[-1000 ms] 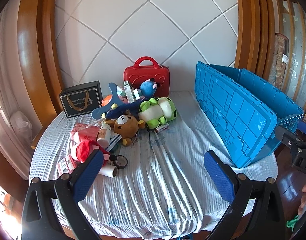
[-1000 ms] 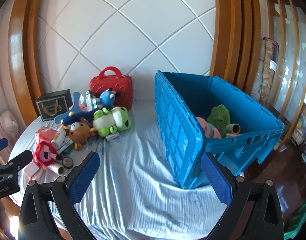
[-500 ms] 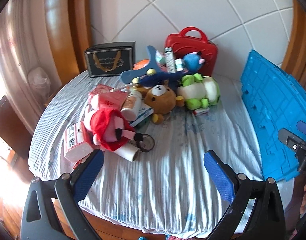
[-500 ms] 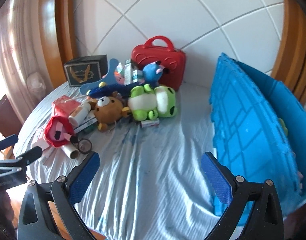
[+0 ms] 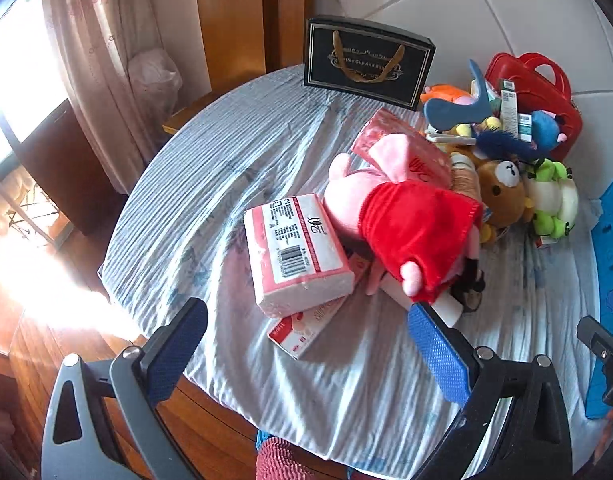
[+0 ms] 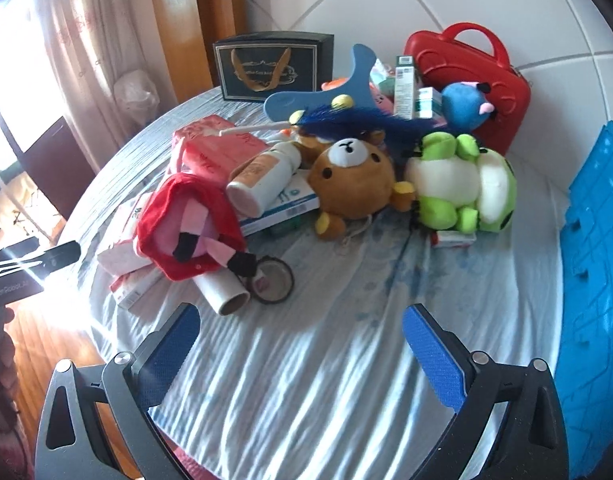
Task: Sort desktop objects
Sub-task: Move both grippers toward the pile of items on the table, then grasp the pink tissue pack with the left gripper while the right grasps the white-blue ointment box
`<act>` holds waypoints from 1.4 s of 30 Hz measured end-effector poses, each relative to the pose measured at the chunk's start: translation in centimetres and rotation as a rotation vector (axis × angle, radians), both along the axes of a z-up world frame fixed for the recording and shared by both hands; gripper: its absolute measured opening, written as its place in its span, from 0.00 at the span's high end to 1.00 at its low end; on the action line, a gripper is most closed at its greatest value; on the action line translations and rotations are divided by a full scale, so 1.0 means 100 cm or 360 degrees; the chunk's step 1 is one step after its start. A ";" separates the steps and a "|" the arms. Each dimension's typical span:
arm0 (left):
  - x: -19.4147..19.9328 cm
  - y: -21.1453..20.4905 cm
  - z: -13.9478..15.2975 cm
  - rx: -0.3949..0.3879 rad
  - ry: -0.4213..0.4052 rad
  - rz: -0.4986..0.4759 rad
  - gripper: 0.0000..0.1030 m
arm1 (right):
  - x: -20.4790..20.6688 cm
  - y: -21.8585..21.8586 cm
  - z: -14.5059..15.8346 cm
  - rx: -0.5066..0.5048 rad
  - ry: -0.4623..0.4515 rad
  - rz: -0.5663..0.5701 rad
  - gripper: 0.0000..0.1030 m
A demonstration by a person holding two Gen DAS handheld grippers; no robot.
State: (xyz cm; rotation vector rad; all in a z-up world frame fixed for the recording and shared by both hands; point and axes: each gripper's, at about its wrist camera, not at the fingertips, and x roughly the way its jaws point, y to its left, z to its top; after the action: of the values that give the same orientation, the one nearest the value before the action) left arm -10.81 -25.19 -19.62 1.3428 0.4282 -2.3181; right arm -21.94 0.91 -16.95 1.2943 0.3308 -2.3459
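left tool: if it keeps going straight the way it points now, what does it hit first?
Most likely the pink-and-white tissue pack, lying dead ahead between the open fingers of the left tool. The pink plush in red sits just right of that line. Depth is uncertain.

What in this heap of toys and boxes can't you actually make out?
- Blue crate: both views cut it at the right edge; its inside is unseen.
- Flat box, left view: mostly under the tissue pack.
- Small box, right view: tucked under the green frog plush, label unreadable.
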 end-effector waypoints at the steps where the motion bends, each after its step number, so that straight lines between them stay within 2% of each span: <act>1: -0.010 -0.011 -0.011 0.0026 -0.0040 -0.0044 0.01 | -0.001 -0.010 -0.006 0.0013 -0.0018 -0.0025 0.00; 5: -0.045 -0.038 -0.052 0.0175 -0.0148 -0.0234 0.01 | -0.001 -0.050 -0.029 0.0039 -0.0124 -0.0147 0.00; 8: -0.060 -0.046 -0.068 0.0201 -0.0194 -0.0308 0.01 | 0.000 -0.073 -0.049 0.0063 -0.0212 -0.0232 0.00; 10: -0.061 -0.053 -0.069 0.0216 -0.0175 -0.0352 0.01 | 0.004 -0.087 -0.060 0.0081 -0.0260 -0.0255 0.00; 13: -0.052 -0.063 -0.068 0.0151 -0.0172 -0.0397 0.01 | 0.009 -0.106 -0.070 0.0104 -0.0301 -0.0271 0.00; 17: -0.032 -0.079 -0.069 0.0155 -0.0188 -0.0375 0.01 | 0.015 -0.126 -0.077 0.0092 -0.0311 -0.0248 0.00; 19: -0.029 -0.083 -0.066 0.0245 -0.0177 -0.0334 0.01 | 0.020 -0.135 -0.081 0.0084 -0.0301 -0.0232 0.00; 22: -0.037 -0.074 -0.058 0.0441 -0.0059 -0.0345 0.01 | 0.025 -0.141 -0.085 0.0083 -0.0287 -0.0257 0.00; 24: -0.056 -0.064 -0.066 0.0470 -0.0096 -0.0401 0.01 | 0.028 -0.141 -0.089 0.0105 -0.0297 -0.0325 0.00; 26: -0.075 -0.055 -0.085 0.0391 -0.0241 -0.0466 0.00 | 0.030 -0.141 -0.093 0.0121 -0.0331 -0.0385 0.00; 30: -0.073 -0.055 -0.085 0.0241 -0.0268 -0.0744 0.00 | 0.031 -0.153 -0.094 0.0133 -0.0335 -0.0515 0.00; 34: -0.056 -0.084 -0.093 -0.0075 -0.0379 -0.0936 0.00 | 0.029 -0.180 -0.103 0.0026 -0.0388 -0.0649 0.00; 36: -0.053 -0.099 -0.101 -0.0099 -0.0428 -0.0980 0.01 | 0.028 -0.198 -0.110 0.0028 -0.0395 -0.0697 0.00; 40: -0.055 -0.115 -0.101 0.0005 -0.0380 -0.1028 0.01 | 0.021 -0.221 -0.121 0.0016 -0.0413 -0.0786 0.00; 41: -0.057 -0.114 -0.102 -0.0002 -0.0375 -0.1033 0.02 | 0.019 -0.225 -0.124 0.0025 -0.0420 -0.0797 0.04; 42: -0.059 -0.114 -0.104 -0.0018 -0.0370 -0.1040 0.02 | 0.016 -0.229 -0.126 0.0025 -0.0428 -0.0806 0.12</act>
State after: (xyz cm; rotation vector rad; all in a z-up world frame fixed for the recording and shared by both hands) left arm -16.67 -36.58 -30.00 1.9379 -0.1251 -2.5880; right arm -20.35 -21.99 -29.54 1.8500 -0.0768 -2.5117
